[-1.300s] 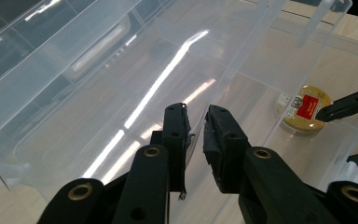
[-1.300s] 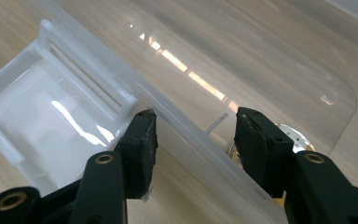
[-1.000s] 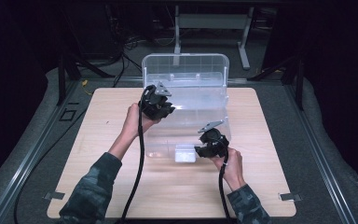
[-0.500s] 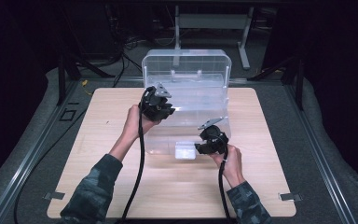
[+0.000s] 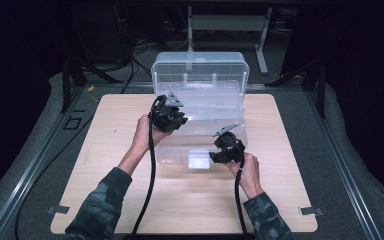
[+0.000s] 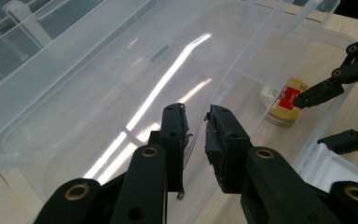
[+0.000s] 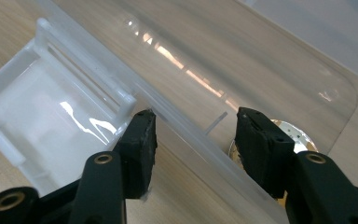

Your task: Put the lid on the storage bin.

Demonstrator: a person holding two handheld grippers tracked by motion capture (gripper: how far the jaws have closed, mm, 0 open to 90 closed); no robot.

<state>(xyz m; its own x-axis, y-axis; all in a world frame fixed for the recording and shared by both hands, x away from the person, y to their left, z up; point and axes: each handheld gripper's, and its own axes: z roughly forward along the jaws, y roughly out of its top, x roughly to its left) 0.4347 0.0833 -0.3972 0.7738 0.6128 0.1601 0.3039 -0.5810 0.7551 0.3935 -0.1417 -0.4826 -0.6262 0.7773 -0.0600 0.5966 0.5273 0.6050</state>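
Both grippers at the clear bin, far half of the tabletop.
Your left gripper (image 5: 180, 116) is sitting at the clear plastic bin's (image 5: 215, 107) left rim, jaws nearly closed on the thin wall edge. Your right gripper (image 5: 219, 156) is straddling the near wall beside the white latch (image 5: 198, 160), jaws about half open, pads not pressing it. A round gold tin (image 6: 282, 101) is lying inside the bin, near its front right corner.
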